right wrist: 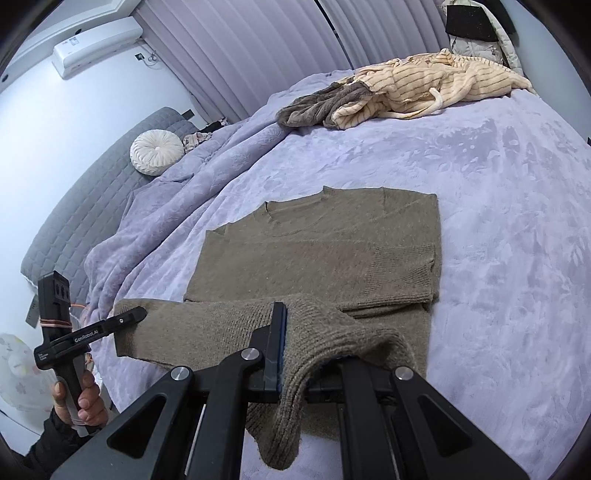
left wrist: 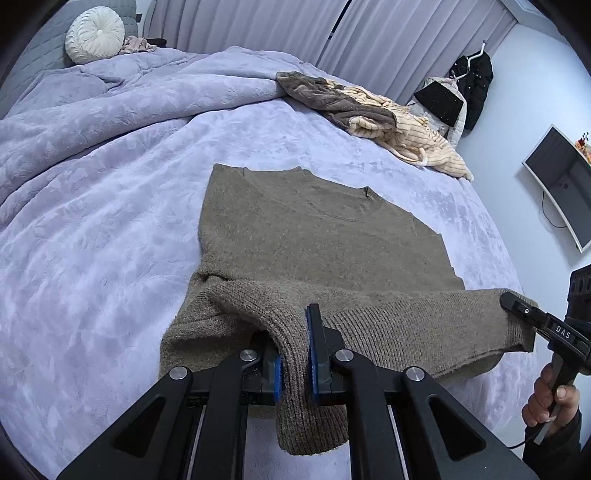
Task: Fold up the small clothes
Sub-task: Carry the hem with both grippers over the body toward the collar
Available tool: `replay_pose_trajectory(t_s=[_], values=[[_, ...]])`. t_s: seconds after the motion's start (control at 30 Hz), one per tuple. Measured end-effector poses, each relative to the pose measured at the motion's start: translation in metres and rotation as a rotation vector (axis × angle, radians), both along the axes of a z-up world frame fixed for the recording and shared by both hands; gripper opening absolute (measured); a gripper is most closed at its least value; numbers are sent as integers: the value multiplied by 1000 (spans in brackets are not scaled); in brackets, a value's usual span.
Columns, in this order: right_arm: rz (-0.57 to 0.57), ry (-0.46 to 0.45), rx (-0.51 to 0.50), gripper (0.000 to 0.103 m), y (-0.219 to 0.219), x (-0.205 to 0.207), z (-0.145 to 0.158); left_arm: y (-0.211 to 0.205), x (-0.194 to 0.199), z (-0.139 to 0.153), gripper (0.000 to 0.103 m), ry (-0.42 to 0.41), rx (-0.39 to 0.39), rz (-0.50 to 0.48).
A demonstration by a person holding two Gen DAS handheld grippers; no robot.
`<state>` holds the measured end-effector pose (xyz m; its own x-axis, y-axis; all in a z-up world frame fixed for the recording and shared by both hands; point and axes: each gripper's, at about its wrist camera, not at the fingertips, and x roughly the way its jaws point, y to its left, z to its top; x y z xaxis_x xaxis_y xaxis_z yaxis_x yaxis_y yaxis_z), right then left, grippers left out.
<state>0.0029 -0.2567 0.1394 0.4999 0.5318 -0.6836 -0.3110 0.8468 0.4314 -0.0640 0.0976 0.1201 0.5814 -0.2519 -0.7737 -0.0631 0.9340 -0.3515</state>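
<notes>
An olive-brown knit sweater (left wrist: 314, 236) lies flat on the lavender bed, collar far from me, sleeves folded across the body; it also shows in the right wrist view (right wrist: 317, 251). My left gripper (left wrist: 295, 343) is shut on the ribbed hem at its left corner and holds it lifted. My right gripper (right wrist: 310, 347) is shut on the hem at the other corner; knit drapes over its right finger. Each gripper shows in the other's view, the right one (left wrist: 517, 304) and the left one (right wrist: 135, 315), clamped on the hem edge.
A pile of grey and cream striped clothes (left wrist: 373, 114) lies at the bed's far side, also in the right wrist view (right wrist: 406, 88). A bunched lavender duvet (left wrist: 92, 110) and round white cushion (left wrist: 94, 35) lie left. A wall monitor (left wrist: 561, 181) hangs right.
</notes>
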Motion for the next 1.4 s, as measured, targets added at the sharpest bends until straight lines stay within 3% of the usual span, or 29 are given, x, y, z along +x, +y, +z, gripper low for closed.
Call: replay_pose_trajectory(t_s=[0.57,1.4], values=[[-39,22,-39,6,8,43,2,-4,44,8,12,11,35,-2],[-42,35,-69,7,25,102,4,7,103,6,12,31,27,17]])
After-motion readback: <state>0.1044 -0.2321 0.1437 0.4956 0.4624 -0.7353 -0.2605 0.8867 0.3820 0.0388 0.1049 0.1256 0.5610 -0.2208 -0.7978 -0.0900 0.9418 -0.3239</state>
